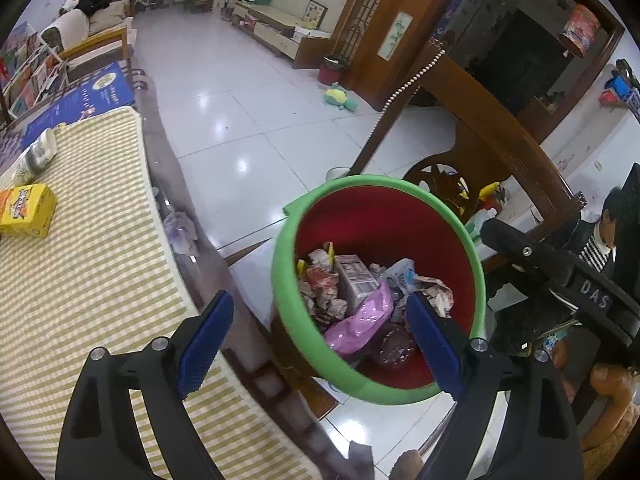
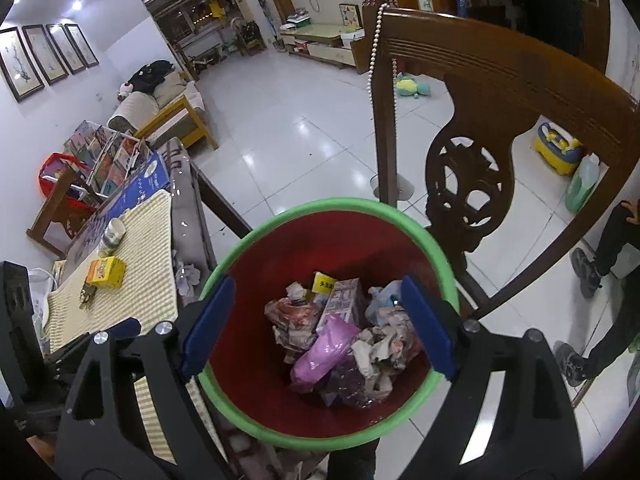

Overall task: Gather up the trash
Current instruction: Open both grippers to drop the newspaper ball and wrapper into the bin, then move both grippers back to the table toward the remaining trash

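Trash bin (image 2: 436, 252) beside table (image 2: 132, 280), wooden chair (image 2: 472, 120) behind

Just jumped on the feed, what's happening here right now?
Trash is being collected. Both grippers are open and empty above the red bin with the green rim: the right gripper over its middle, the left gripper near its table-side edge. Inside lie crumpled paper, a small carton and a pink wrapper. On the striped table mat, a yellow box and a paper cup remain.
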The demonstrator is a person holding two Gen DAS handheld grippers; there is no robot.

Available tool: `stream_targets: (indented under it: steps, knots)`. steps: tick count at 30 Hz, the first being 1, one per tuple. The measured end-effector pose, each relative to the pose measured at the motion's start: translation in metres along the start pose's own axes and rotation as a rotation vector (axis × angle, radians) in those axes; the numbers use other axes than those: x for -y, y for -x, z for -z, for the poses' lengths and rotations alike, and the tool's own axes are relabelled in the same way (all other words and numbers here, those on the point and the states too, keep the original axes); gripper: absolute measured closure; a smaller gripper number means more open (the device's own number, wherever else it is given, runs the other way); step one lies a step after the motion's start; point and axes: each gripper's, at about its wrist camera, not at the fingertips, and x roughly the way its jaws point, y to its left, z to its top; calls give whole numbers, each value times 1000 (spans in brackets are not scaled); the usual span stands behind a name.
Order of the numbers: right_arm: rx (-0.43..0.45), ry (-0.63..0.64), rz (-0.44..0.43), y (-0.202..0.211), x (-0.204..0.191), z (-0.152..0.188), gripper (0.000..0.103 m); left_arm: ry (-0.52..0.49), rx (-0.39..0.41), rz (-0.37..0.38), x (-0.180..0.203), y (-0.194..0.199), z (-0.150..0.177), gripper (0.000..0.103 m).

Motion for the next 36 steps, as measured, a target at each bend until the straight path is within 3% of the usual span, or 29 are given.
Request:
stream_targets:
  steps: [8, 17, 24, 29, 36]
  knots:
    - [-5, 0, -19, -6, -22, 2, 15, 57, 0, -34, -38, 7, 9, 19]
    - [-39, 67, -42, -22, -79, 13, 14, 111, 11, -77, -91, 29, 26, 19]
    - [-82, 118, -64, -38, -134, 32, 14, 199, 18, -145, -164, 51, 44, 19]
    - [-107, 155, -67, -48, -176, 46, 14, 226, 30, -238, -233, 68, 47, 19]
    - [-134, 154, -66, -58, -219, 71, 13, 217, 64, -426, -335, 77, 16, 19]
